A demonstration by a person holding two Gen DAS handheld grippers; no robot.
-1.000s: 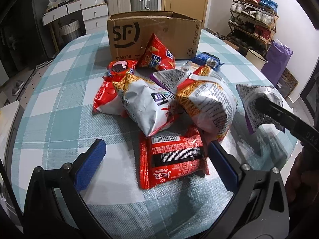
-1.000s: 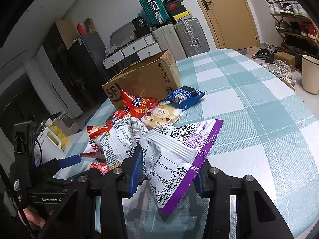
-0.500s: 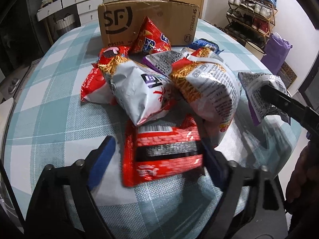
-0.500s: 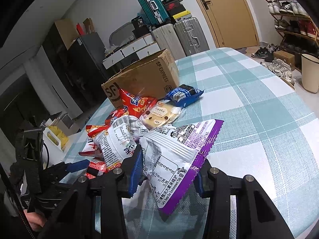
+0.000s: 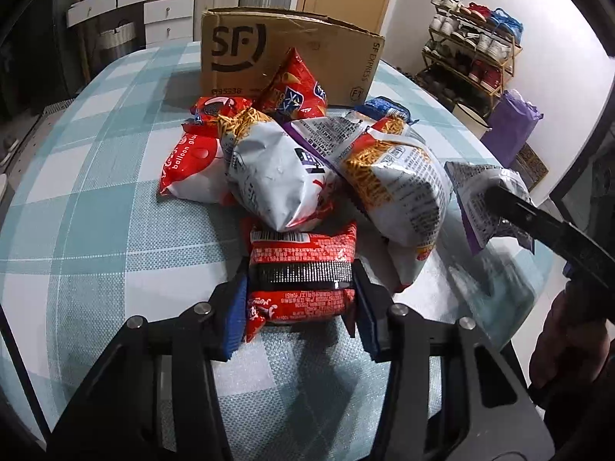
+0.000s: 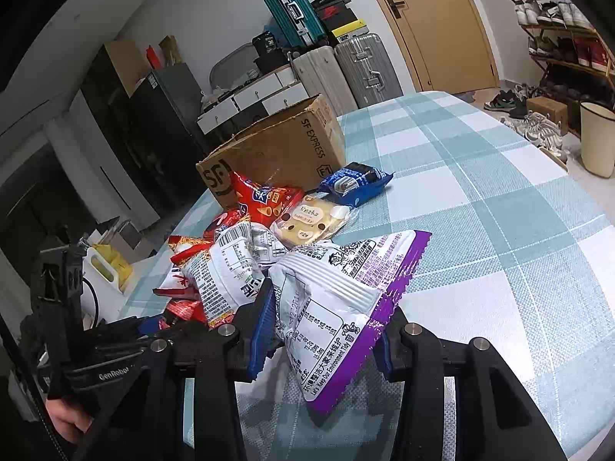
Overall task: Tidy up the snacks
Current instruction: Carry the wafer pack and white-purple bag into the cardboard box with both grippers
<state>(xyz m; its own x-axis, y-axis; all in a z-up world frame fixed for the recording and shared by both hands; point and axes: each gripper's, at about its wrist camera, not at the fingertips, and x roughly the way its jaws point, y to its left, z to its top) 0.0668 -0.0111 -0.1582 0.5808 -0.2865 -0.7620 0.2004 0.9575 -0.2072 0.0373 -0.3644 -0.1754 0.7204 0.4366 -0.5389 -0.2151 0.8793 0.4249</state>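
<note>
A pile of snack bags lies on the checked tablecloth in front of a cardboard SF box [image 5: 288, 50]. My left gripper [image 5: 300, 311] is shut on a flat red packet [image 5: 301, 269] at the near edge of the pile. My right gripper [image 6: 323, 334] is shut on a white and purple bag [image 6: 338, 292] and holds it just above the table; that bag also shows at the right of the left wrist view [image 5: 484, 196]. Two large white and orange bags [image 5: 396, 180] lie behind the red packet. The box also shows in the right wrist view [image 6: 280, 153].
A red cone-snack bag [image 5: 296, 84], a blue packet [image 6: 353, 182] and a pale biscuit pack [image 6: 311, 221] lie near the box. The table [image 6: 499, 230] is round, its edge close at my right. Suitcases, drawers and a shoe rack stand behind.
My left gripper moved forward over the red packet and closed on it. My right gripper kept hold of the purple bag and barely moved.
</note>
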